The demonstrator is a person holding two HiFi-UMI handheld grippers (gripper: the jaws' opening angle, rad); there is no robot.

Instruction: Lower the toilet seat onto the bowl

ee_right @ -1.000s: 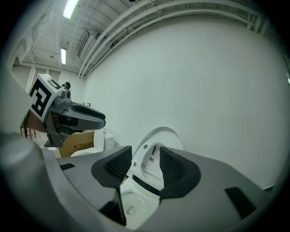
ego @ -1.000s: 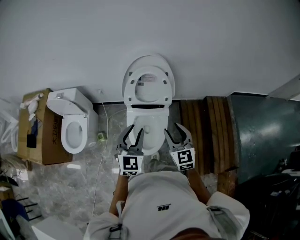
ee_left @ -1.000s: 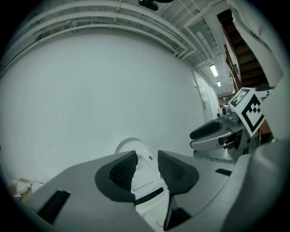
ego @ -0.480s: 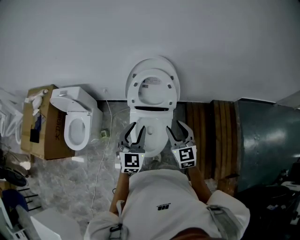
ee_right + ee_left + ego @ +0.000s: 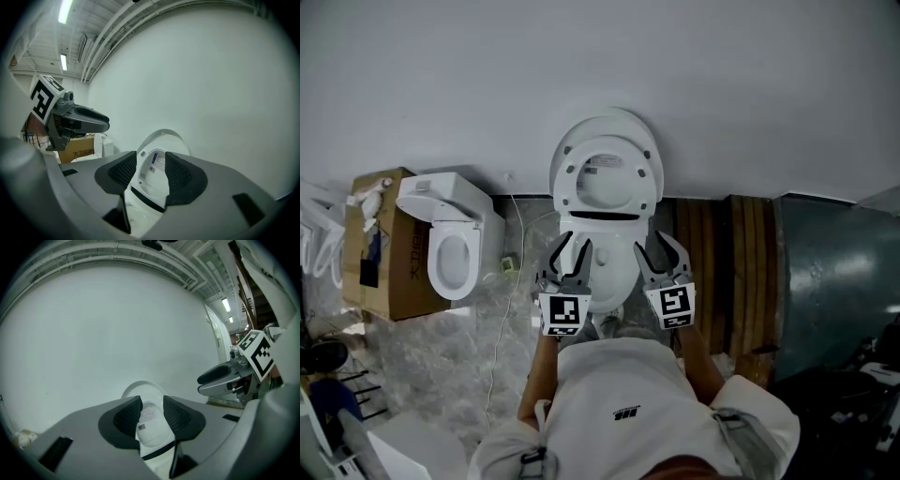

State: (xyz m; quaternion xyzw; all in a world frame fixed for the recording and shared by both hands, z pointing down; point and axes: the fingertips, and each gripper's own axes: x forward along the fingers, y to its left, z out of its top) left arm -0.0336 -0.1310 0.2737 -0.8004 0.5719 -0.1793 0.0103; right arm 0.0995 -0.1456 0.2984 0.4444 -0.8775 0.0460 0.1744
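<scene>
Task thing: the toilet seat (image 5: 566, 186) stands raised, its underside facing me, leaning back on the lid against the wall (image 5: 741, 84).
Bowl: the bowl (image 5: 609, 270) lies open below the seat, directly in front of me, between my two grippers.
Which way it lies: the seat is ahead of both sets of jaws and higher than them. In both gripper views it shows framed in the gap between the pads, well apart from them.
Long axis: the seat's length runs upward from the hinge at the back of the bowl, so its free end is at the top, the farthest part from me.
Nearer hand: neither by much. My left gripper (image 5: 569, 251) is over the bowl's left edge and my right gripper (image 5: 662, 251) is just past its right edge, level with each other.
Left jaws: a narrow gap apart, nothing between the pads, touching nothing.
Right jaws: the same, a little apart and empty, touching nothing.
Step in hand, as I judge it: the approach. The seat is not yet lowered.
What the move calls for, I think: reaching up to the seat's top edge and tipping it forward over the hinge.
Not to confuse: a second toilet (image 5: 450, 248) stands off to my left.
</scene>
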